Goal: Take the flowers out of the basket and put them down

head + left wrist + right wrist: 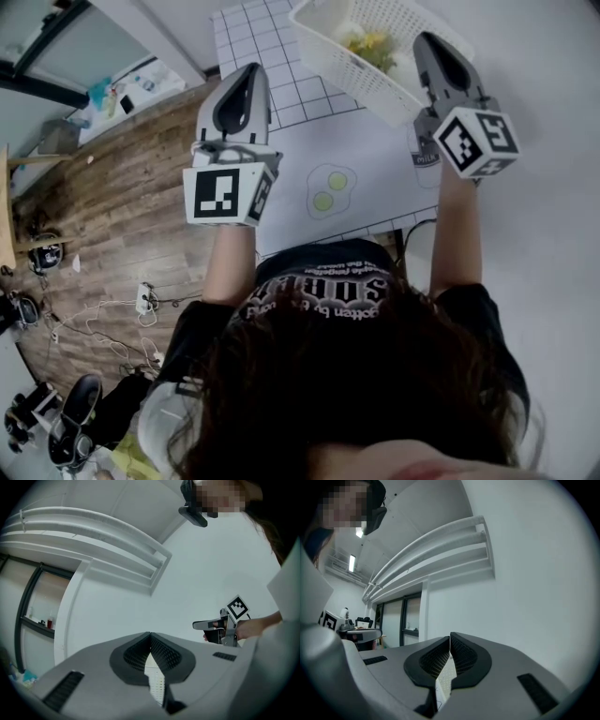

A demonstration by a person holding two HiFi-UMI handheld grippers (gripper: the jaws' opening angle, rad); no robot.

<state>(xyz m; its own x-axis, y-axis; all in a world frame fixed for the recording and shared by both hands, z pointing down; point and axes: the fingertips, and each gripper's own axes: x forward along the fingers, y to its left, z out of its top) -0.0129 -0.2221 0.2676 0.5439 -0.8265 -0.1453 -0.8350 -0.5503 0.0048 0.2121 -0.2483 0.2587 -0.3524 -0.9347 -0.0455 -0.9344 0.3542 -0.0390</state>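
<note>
The white mesh basket stands at the far side of the table, with yellow and white flowers lying inside it. In the head view my right gripper is held level over the basket's near right corner, jaws shut. My left gripper hovers left of the basket, apart from it, with its tips together. In the left gripper view the left gripper shows its tips meeting, with white mesh glimpsed below them. The right gripper looks the same in its own view. Nothing sits between either pair of tips.
A grid-patterned cloth and a white mat with a fried-egg picture cover the table. Wooden floor with cables and a power strip lies to the left. A white wall with ceiling rails is ahead.
</note>
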